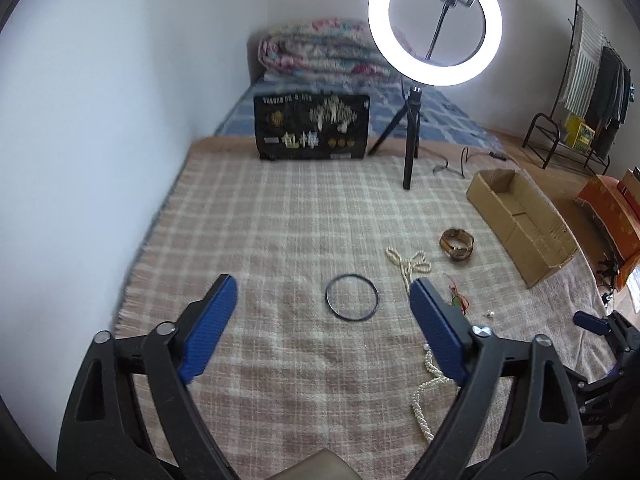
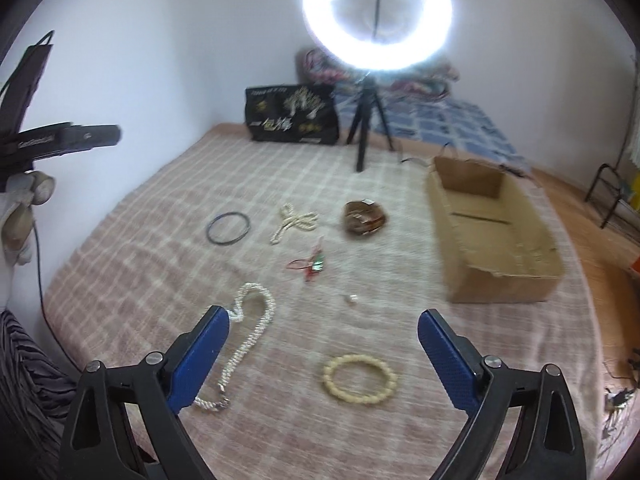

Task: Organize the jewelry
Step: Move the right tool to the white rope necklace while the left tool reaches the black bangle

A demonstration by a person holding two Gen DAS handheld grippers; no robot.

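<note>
Nothing sorted yet afaict: my left gripper (image 1: 322, 308) and right gripper (image 2: 324, 346) both hung wide open and empty, box (image 2: 496, 240) at frame right looked bare, w/ bangle (image 1: 352, 298), pearls (image 2: 244, 340), bead bracelet (image 2: 360, 378), watch (image 2: 364, 218) all loose on blanket (image 2: 160, 280) mid-frame.

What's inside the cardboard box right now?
No jewelry shows inside the cardboard box, only its bare floor and flaps. Its near wall hides the closest strip of floor. Both grippers are open.

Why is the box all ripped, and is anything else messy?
The cardboard box has a torn, ragged front edge and looks empty. All the jewelry lies loose on the blanket instead, like the pearl necklace and the black ring. Both grippers are open.
</note>
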